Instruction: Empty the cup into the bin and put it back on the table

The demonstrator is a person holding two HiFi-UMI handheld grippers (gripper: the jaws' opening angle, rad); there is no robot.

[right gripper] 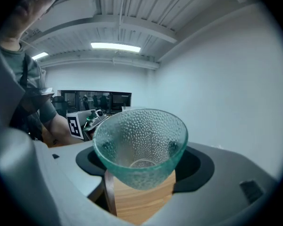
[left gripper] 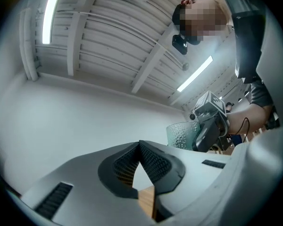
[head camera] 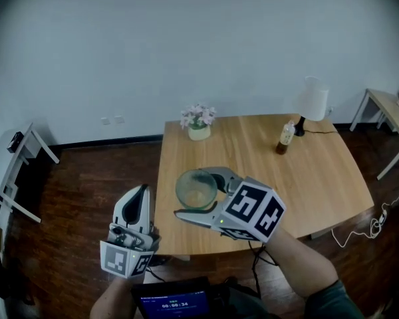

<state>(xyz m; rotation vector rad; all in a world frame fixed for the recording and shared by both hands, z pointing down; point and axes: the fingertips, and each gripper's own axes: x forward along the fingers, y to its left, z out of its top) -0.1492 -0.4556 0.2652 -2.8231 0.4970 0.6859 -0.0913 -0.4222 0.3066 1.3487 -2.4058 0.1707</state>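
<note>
1. Cup (head camera: 198,186): a pebbled, greenish glass one, held in the air over the near left part of the wooden table (head camera: 253,148), left of centre in the head view, not resting on the tabletop.
2. Right gripper (head camera: 190,193) pinches the cup, one jaw on each side of its wall; in the right gripper view the cup (right gripper: 140,142) fills the gap between the dark pads (right gripper: 200,166), with its mouth tipped towards the camera.
3. It looks empty, though the bumpy glass makes that hard to be sure of.
4. Left gripper (head camera: 143,193) is at the lower left of the head view, over the dark wooden floor (head camera: 80,178) just off the table's left edge. Its jaws are pressed together at the tips with nothing between them, as the left gripper view (left gripper: 139,143) shows.
5. That view also catches the cup (left gripper: 181,134) at the right of the frame.
6. At the far side of the table stand a small pot of flowers (head camera: 199,121), a bottle (head camera: 286,137) and a white lamp (head camera: 314,98), all well apart from the cup.
</note>
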